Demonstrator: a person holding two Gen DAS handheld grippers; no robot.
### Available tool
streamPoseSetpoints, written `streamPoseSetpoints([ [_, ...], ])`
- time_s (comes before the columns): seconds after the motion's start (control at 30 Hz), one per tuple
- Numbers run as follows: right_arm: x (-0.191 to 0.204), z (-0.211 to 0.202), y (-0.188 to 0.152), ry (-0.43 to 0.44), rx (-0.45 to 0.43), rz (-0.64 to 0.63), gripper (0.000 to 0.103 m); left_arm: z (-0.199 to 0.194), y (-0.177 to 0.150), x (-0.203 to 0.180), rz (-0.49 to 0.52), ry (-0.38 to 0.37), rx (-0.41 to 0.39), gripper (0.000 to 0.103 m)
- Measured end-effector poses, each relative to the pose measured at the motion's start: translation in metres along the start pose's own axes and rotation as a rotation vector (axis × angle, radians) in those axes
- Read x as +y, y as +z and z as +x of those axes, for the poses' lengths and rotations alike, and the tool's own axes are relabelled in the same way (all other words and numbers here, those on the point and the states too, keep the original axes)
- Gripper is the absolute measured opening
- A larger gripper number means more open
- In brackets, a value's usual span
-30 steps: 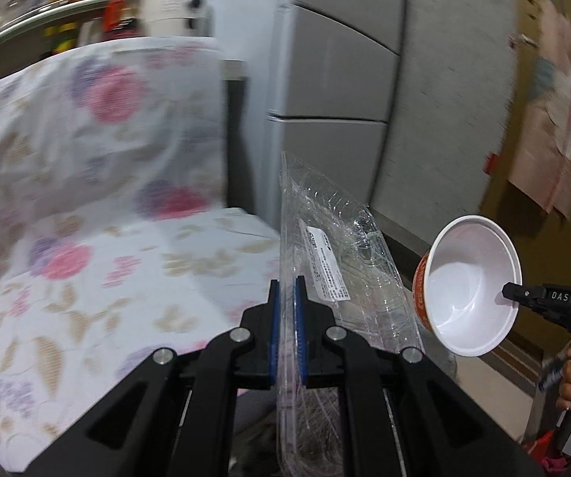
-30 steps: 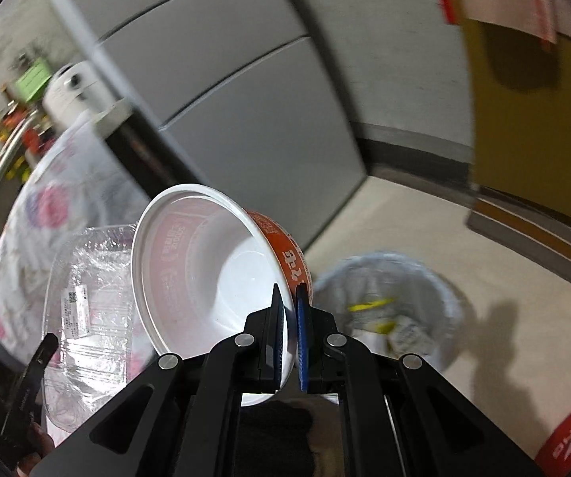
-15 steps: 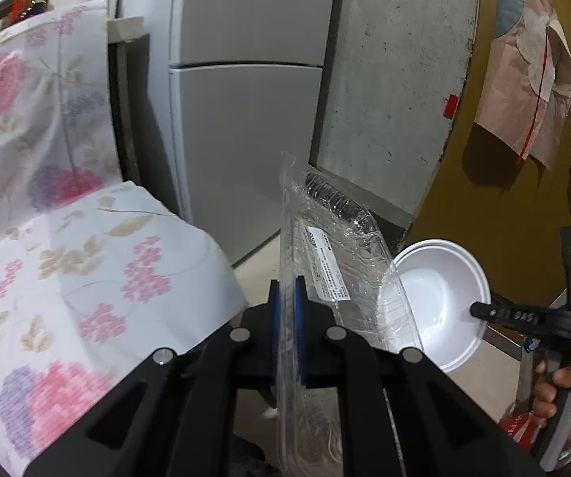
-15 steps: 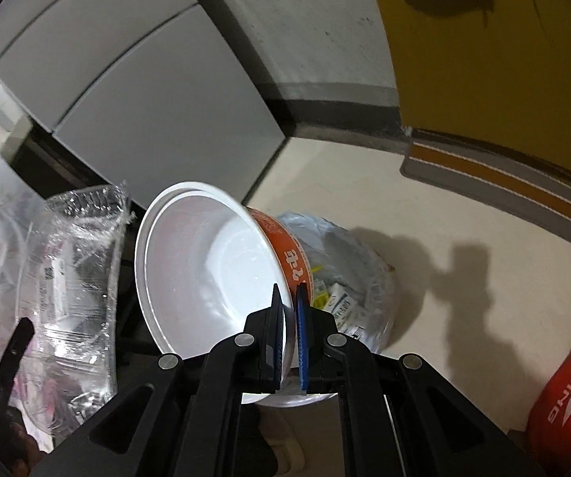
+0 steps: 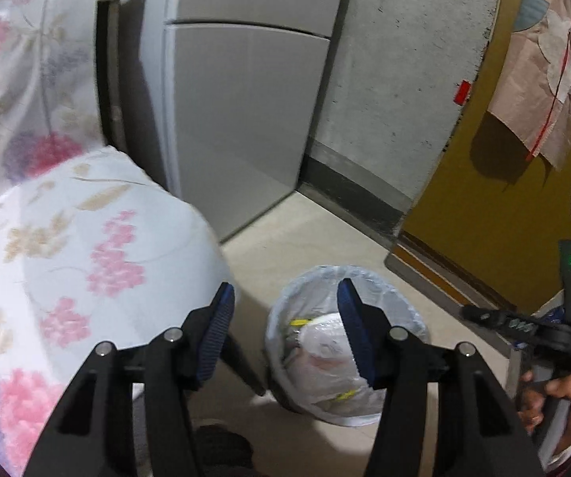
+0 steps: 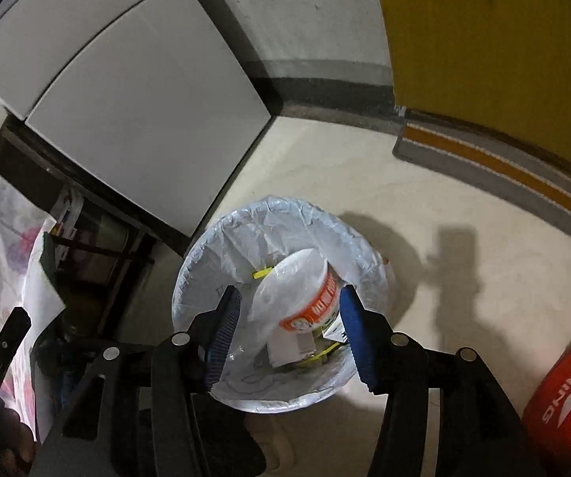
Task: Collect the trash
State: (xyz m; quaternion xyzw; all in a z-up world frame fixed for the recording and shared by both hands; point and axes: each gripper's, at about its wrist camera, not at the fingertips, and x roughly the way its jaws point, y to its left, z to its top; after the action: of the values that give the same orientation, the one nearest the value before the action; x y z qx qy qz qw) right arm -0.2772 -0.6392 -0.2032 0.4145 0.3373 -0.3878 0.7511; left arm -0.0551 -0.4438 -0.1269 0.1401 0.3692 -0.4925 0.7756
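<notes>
A round trash bin (image 6: pixel 222 246) lined with a pale plastic bag stands on the floor; it also shows in the left wrist view (image 5: pixel 401 302). Inside it lie the orange-and-white noodle bowl (image 6: pixel 309 298), the clear plastic tray (image 6: pixel 273 298) and other scraps. My right gripper (image 6: pixel 287 332) is open and empty just above the bin. My left gripper (image 5: pixel 283 336) is open and empty, above and to the left of the bin. The right gripper's handle and the hand on it (image 5: pixel 544 338) show in the left wrist view.
A table under a floral cloth (image 5: pixel 67 238) stands left of the bin. A grey fridge (image 5: pixel 245 99) is behind it. A yellow door (image 6: pixel 504 59) with a striped mat (image 6: pixel 484 159) lies to the right. A red bag (image 6: pixel 564 401) sits at the right.
Both grippers have opened. The clear tray has left my left gripper and the noodle bowl has left my right gripper; both now lie in the bin. Both views have tilted down toward it.
</notes>
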Motion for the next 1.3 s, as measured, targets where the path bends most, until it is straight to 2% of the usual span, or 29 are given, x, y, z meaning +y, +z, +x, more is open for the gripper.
streamPoseSetpoints([
  [0.27, 0.053, -0.057, -0.013, -0.018, -0.096, -0.208, 0.058, -0.041, -0.005, 0.009, 0.016, 0.077, -0.028, 0.053],
  [0.33, 0.068, -0.072, -0.019, -0.006, -0.111, -0.261, 0.061, -0.055, -0.006, 0.011, 0.008, 0.092, -0.025, 0.056],
  [0.4, 0.087, -0.092, -0.028, 0.016, -0.131, -0.322, 0.064, -0.069, -0.008, 0.015, -0.009, 0.086, -0.030, 0.064],
  [0.43, 0.092, -0.099, -0.031, 0.021, -0.136, -0.343, 0.070, -0.078, -0.009, 0.018, -0.015, 0.091, -0.034, 0.067],
  [0.5, 0.108, -0.121, -0.039, 0.042, -0.155, -0.392, 0.077, -0.098, -0.010, 0.020, -0.018, 0.125, -0.045, 0.083],
  [0.53, 0.114, -0.128, -0.044, 0.048, -0.160, -0.409, 0.083, -0.108, -0.010, 0.023, -0.024, 0.138, -0.053, 0.086],
  [0.6, 0.128, -0.147, -0.052, 0.063, -0.173, -0.455, 0.087, -0.133, -0.010, 0.028, -0.043, 0.150, -0.082, 0.097],
  [0.7, 0.144, -0.172, -0.063, 0.073, -0.185, -0.497, 0.089, -0.168, -0.013, 0.033, -0.063, 0.183, -0.099, 0.097],
  [0.83, 0.163, -0.202, -0.076, 0.128, -0.193, -0.533, 0.093, -0.202, -0.020, 0.036, -0.079, 0.211, -0.059, 0.097],
  [1.0, 0.186, -0.246, -0.099, 0.188, -0.262, -0.643, 0.093, -0.250, -0.033, 0.042, -0.110, 0.252, -0.044, 0.097],
  [1.1, 0.197, -0.267, -0.109, 0.211, -0.288, -0.692, 0.093, -0.273, -0.043, 0.042, -0.115, 0.306, -0.047, 0.097],
  [1.3, 0.209, -0.287, -0.119, 0.229, -0.311, -0.757, 0.093, -0.310, -0.056, 0.043, -0.137, 0.364, -0.062, 0.097],
])
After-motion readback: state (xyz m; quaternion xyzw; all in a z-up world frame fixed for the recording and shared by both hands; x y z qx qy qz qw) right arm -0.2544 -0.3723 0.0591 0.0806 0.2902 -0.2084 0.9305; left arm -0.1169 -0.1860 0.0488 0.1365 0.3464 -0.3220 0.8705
